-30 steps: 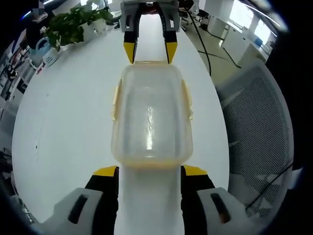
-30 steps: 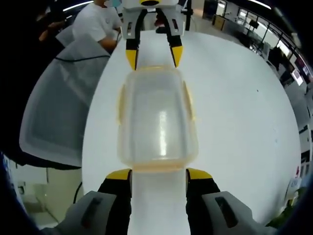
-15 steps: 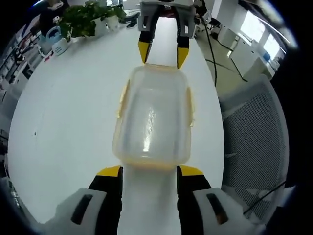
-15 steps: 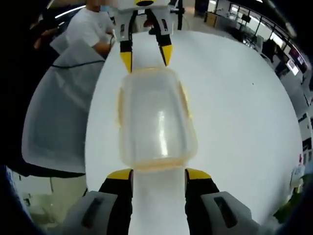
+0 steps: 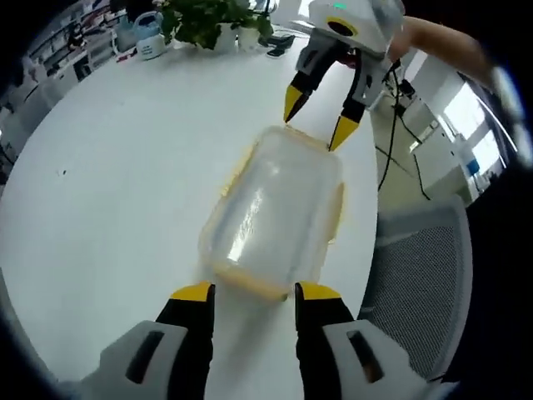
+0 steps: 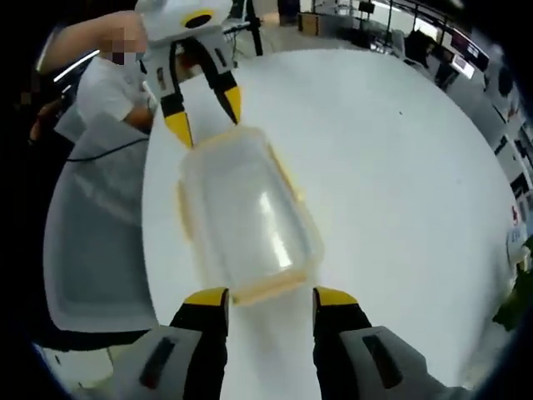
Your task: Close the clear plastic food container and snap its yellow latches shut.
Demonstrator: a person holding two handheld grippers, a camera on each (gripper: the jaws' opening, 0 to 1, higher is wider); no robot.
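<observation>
The clear plastic container lies on the white table with its lid on, and yellow latches show along its edges. My left gripper is open, its yellow tips just short of the near end latch. At the far end, my right gripper hovers open with its tips at the container's rim. In the right gripper view the same container runs diagonally. There my right gripper stands open at its near end, and my left gripper is open at the far end.
A grey mesh chair stands past the table edge beside the container, and it appears again as the chair. Potted plants sit at the far side of the table. A person in a white shirt is behind the left gripper.
Both views have swung and rolled, so the container now lies diagonally in each. Both grippers stay open at its two ends. The right gripper looks more tilted over the far rim.
</observation>
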